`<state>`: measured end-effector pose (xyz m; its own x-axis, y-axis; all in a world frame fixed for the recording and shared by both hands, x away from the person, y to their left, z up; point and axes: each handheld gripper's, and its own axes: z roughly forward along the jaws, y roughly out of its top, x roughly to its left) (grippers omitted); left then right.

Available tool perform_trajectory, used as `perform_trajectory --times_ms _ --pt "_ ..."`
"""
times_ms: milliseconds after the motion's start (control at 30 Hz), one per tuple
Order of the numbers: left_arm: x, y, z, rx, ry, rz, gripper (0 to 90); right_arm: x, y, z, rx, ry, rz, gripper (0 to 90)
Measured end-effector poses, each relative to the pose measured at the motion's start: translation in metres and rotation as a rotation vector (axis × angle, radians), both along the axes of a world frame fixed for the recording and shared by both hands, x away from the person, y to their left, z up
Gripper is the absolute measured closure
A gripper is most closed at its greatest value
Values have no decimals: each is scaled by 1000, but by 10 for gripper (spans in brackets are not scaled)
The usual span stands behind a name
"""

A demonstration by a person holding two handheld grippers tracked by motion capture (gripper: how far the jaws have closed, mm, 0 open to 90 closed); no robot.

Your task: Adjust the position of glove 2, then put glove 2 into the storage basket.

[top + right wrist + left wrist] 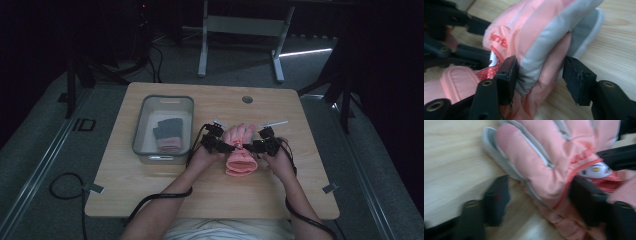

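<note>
A pink padded glove [240, 150] with grey trim lies on the wooden table [165, 195], its fingers pointing away from me and its cuff toward me. My left gripper [227, 146] comes at it from the left and my right gripper [250, 146] from the right, meeting at its middle. In the left gripper view the glove [544, 157] sits between the jaws of the left gripper [541, 202]; one pad lies against it and the other stands clear over bare wood. In the right gripper view the right gripper [542, 80] straddles the glove's [536, 30] edge loosely.
A grey plastic bin [142, 125] stands to the left of my hands, holding dark grey and pink gloves [167, 135]. A round cable hole [247, 99] sits near the table's far edge. Cables trail from both grippers off the near edge.
</note>
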<state>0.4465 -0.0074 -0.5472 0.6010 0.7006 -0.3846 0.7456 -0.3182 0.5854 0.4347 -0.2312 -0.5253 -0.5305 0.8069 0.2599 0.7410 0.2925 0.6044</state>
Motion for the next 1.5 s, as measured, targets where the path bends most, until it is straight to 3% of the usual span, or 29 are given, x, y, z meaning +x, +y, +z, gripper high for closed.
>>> perform_trajectory --times_ms 33,100,167,200,233,300,333,433,500,633,767,1033,1133,1500 --pt "1 0 -1 -29 24 -14 457 1 0 -2 19 20 -3 517" --pt "1 -1 -1 -29 21 -24 526 2 0 -2 31 32 4 551" --pt "3 0 -1 -47 33 -38 661 4 0 -2 49 56 -2 585" --pt "3 0 -1 -52 37 -42 661 4 0 -2 50 57 1 598" --pt "3 0 0 -55 37 -43 736 4 0 -1 57 62 -5 634" --pt "3 1 2 -64 34 -48 755 3 0 -1 64 58 -8 641" --pt "3 3 5 -93 40 -55 774 2 0 1 74 53 -12 657" --pt "1 4 10 -115 34 -55 784 -2 -2 6 78 25 -20 664" --pt "-2 2 22 -101 -2 -59 786 -4 -2 12 78 14 -21 670" --pt "-4 3 37 -102 -35 -59 788 -6 -3 22 92 -13 -25 674" --pt "-9 5 60 -106 -76 -66 790 -12 -3 42 115 -59 -28 676" --pt "-13 14 89 -88 -119 -73 791 -14 0 65 156 -105 -8 677" --pt "-15 20 102 -79 -144 -73 791 -14 5 78 186 -124 7 677" --pt "-20 60 145 -82 -208 -15 791 -7 42 116 193 -185 61 677"
